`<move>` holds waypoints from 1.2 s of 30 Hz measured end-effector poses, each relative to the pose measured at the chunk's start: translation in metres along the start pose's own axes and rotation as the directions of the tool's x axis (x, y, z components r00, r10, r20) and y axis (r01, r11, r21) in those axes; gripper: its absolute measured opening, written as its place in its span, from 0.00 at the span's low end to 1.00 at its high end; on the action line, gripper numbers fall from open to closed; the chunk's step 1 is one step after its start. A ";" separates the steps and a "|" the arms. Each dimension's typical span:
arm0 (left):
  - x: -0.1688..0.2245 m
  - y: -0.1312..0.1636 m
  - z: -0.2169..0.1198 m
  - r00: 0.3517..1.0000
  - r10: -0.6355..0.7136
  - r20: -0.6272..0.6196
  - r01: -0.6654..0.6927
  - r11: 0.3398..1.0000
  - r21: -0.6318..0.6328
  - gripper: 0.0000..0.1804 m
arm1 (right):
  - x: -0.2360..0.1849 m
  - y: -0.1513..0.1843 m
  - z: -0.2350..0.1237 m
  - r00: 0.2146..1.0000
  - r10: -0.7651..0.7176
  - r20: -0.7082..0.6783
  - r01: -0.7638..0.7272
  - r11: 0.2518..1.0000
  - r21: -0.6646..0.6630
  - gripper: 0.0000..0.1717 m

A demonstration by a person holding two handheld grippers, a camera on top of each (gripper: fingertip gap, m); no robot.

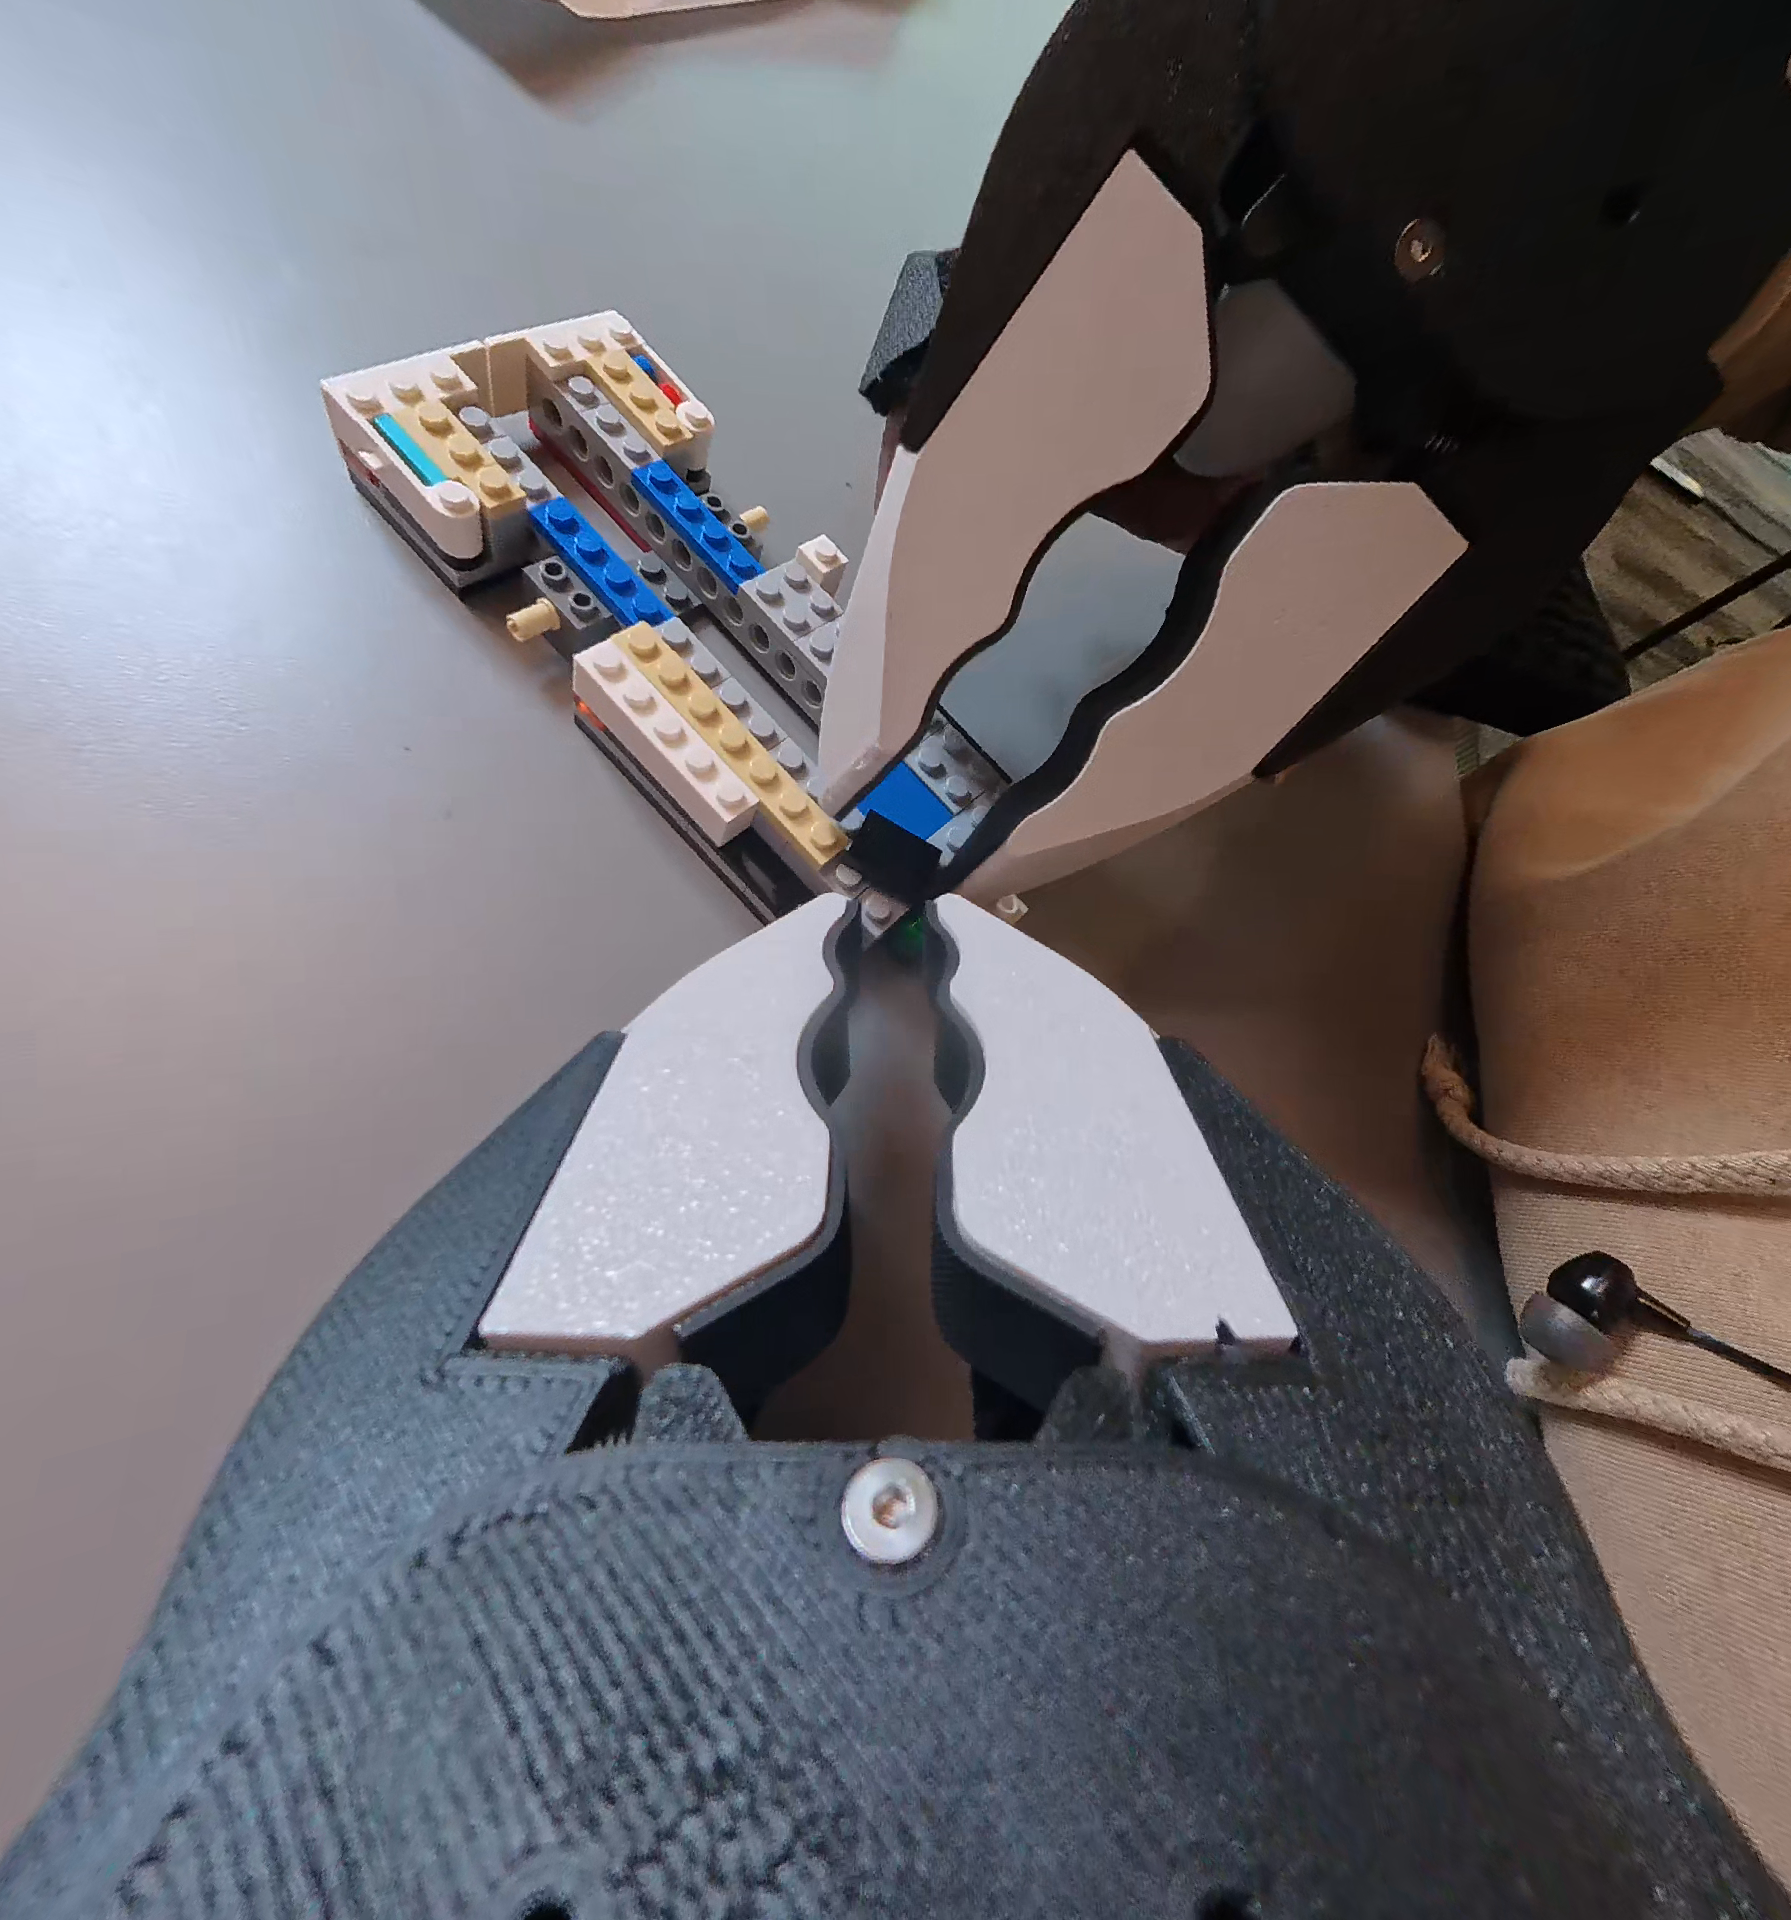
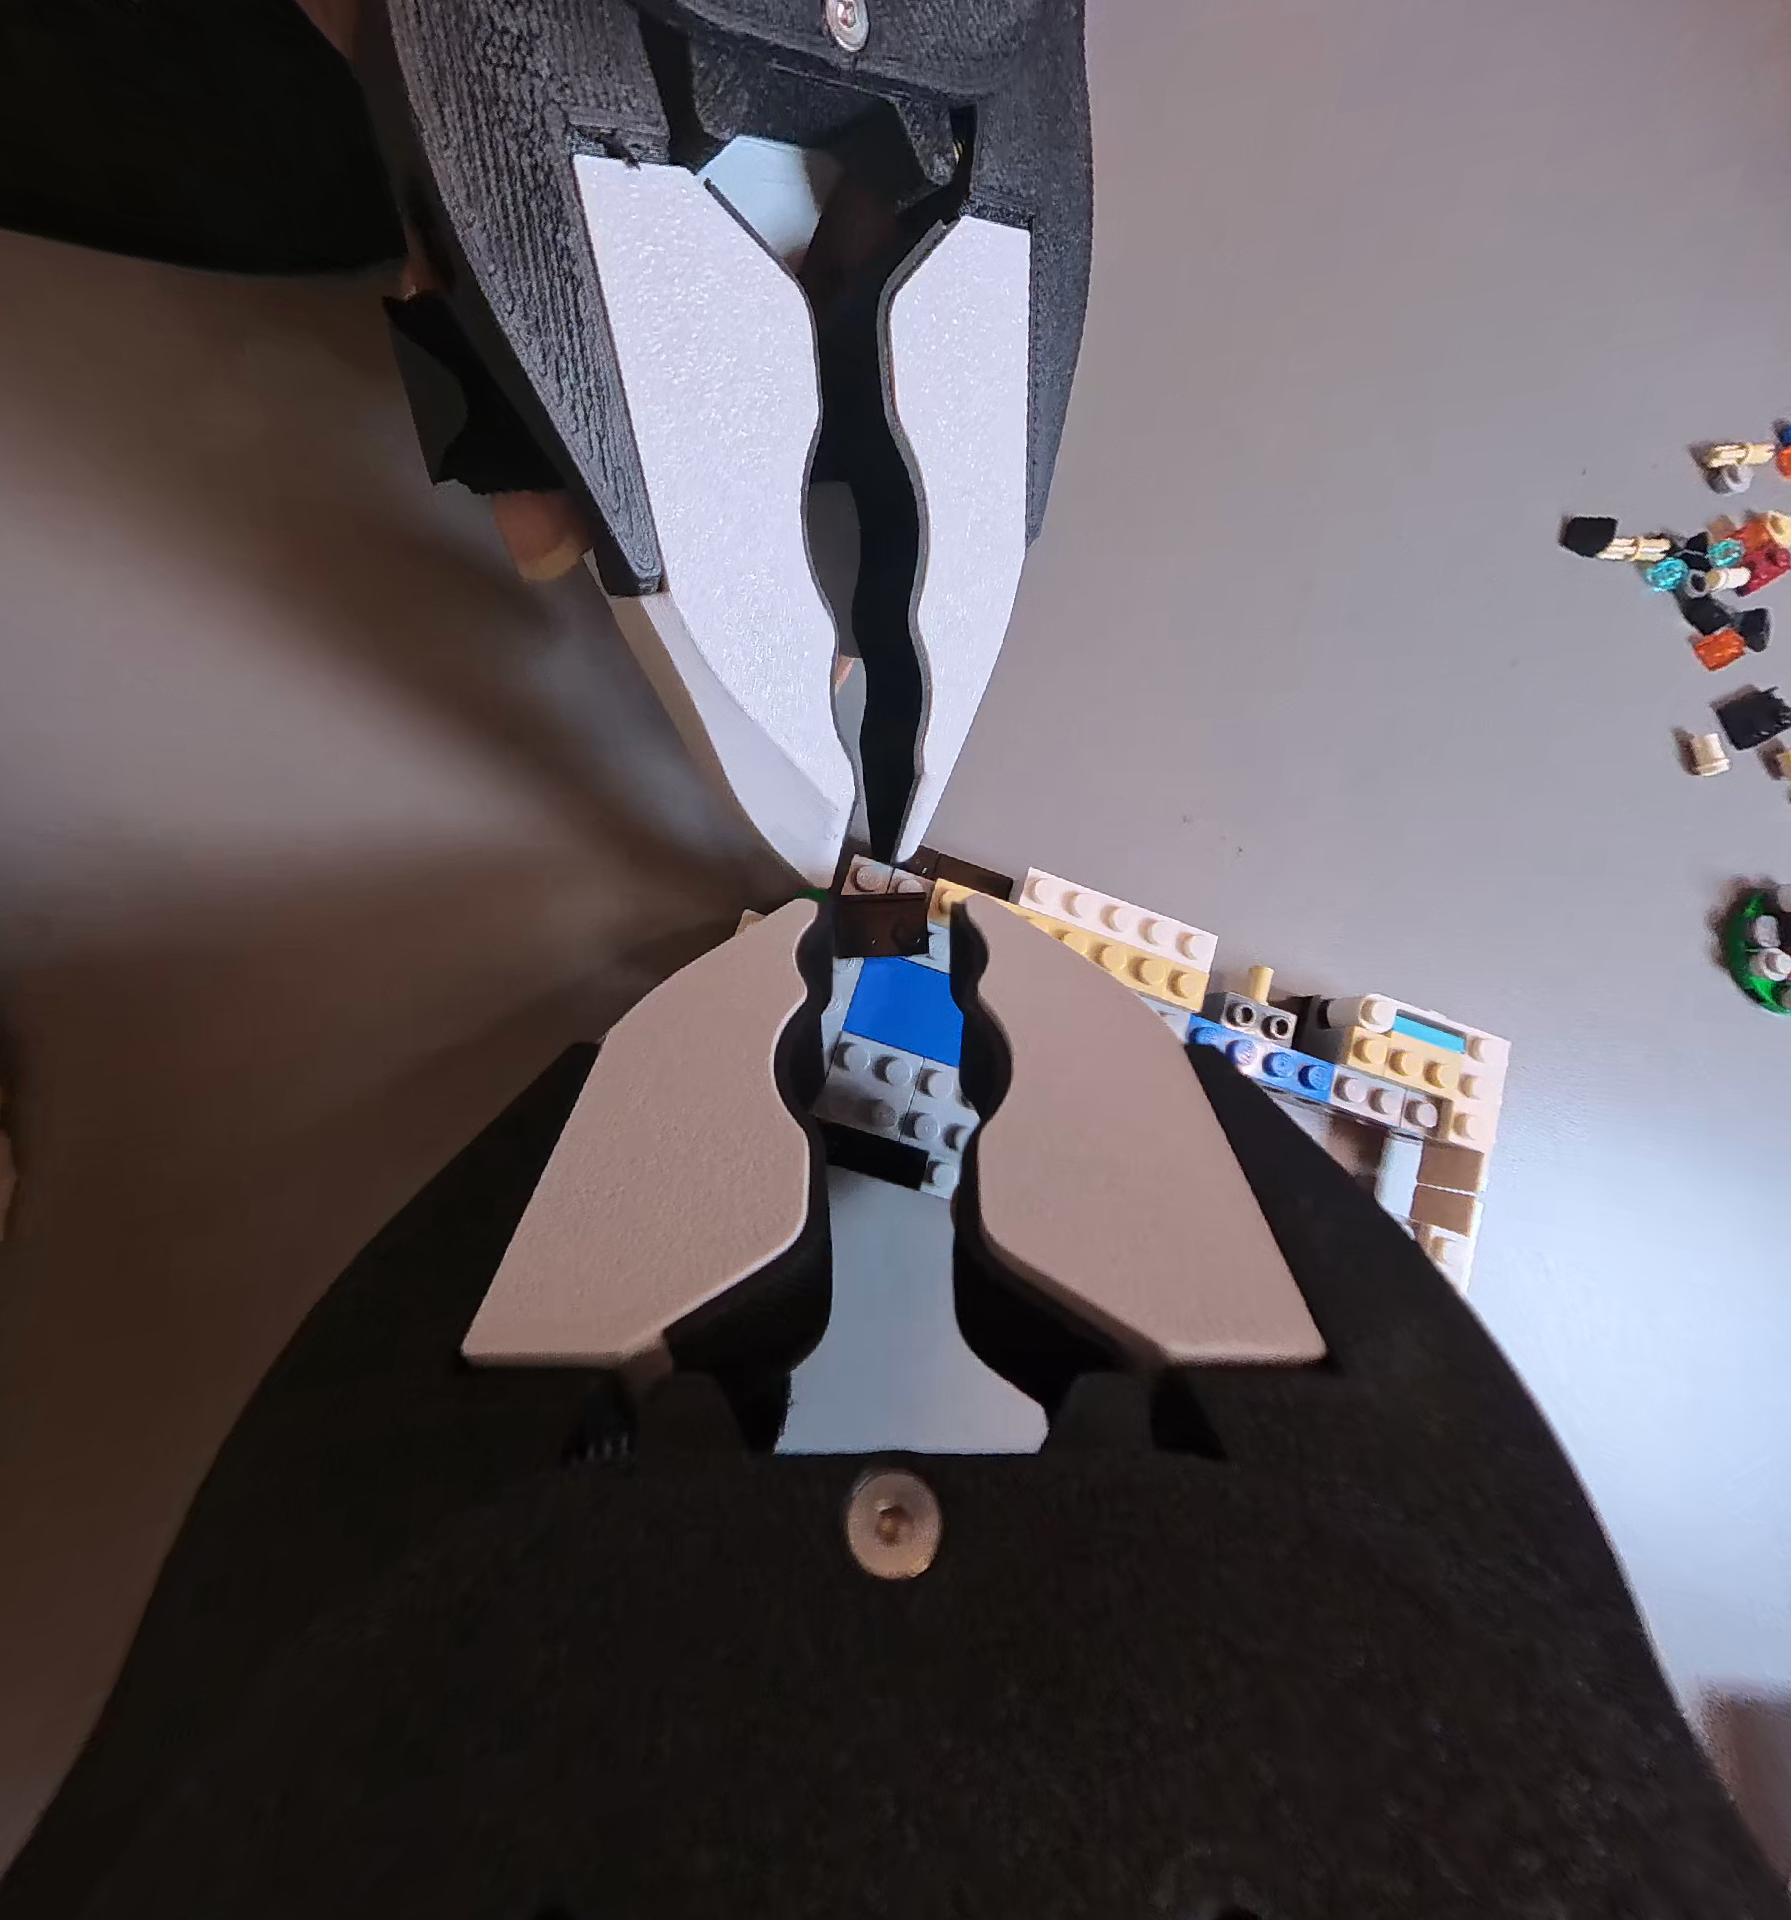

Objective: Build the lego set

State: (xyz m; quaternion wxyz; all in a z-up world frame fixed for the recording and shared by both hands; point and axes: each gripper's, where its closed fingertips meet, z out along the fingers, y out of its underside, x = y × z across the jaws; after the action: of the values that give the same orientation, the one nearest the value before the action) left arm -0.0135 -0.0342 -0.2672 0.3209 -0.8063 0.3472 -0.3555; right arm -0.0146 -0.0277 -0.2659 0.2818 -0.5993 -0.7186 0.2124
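grey plastic, studded, sat pinched at the tips of my left gripper [image 1: 883, 914]: a small plate at the near end of the brick model [image 1: 600, 540], with both pads pressed on its sides. i judged this grip steadied the model on the grey table [image 1: 143, 831].

my right gripper [image 2: 886, 925] came in from the opposite side, its fingers [image 1: 870, 675] slightly spread, with a dark smooth tile [image 2: 875, 925] standing between the tips. i could not tell whether the pads pressed on it. a blue tile [image 2: 906, 1003] and grey studs lay just behind it, inside the finger gap.

loose small pieces [image 2: 1722, 582] lay well apart, right of the right fingers. a green round assembly [image 2: 1790, 961] lay below them.
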 end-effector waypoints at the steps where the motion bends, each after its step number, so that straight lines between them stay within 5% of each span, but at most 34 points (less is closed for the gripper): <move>1: 0.000 0.000 -0.001 1.000 0.006 0.002 -0.006 1.000 -0.002 0.06 | 0.000 0.001 -0.001 1.000 0.004 0.003 -0.004 1.000 0.000 0.13; 15: 0.031 -0.001 0.017 0.995 0.038 -0.097 -0.039 0.999 -0.008 0.08 | -0.011 0.020 -0.022 0.995 0.074 0.073 -0.076 0.997 0.029 0.13; 36: 0.028 0.001 0.017 0.995 0.085 -0.046 -0.086 0.996 -0.017 0.07 | -0.013 0.021 -0.016 0.992 0.040 0.121 -0.040 0.999 -0.005 0.10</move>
State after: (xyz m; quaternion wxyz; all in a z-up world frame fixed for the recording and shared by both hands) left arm 0.0137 -0.0528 -0.2670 0.3202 -0.7853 0.3918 -0.3566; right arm 0.0133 -0.0373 -0.2694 0.2326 -0.5998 -0.7226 0.2530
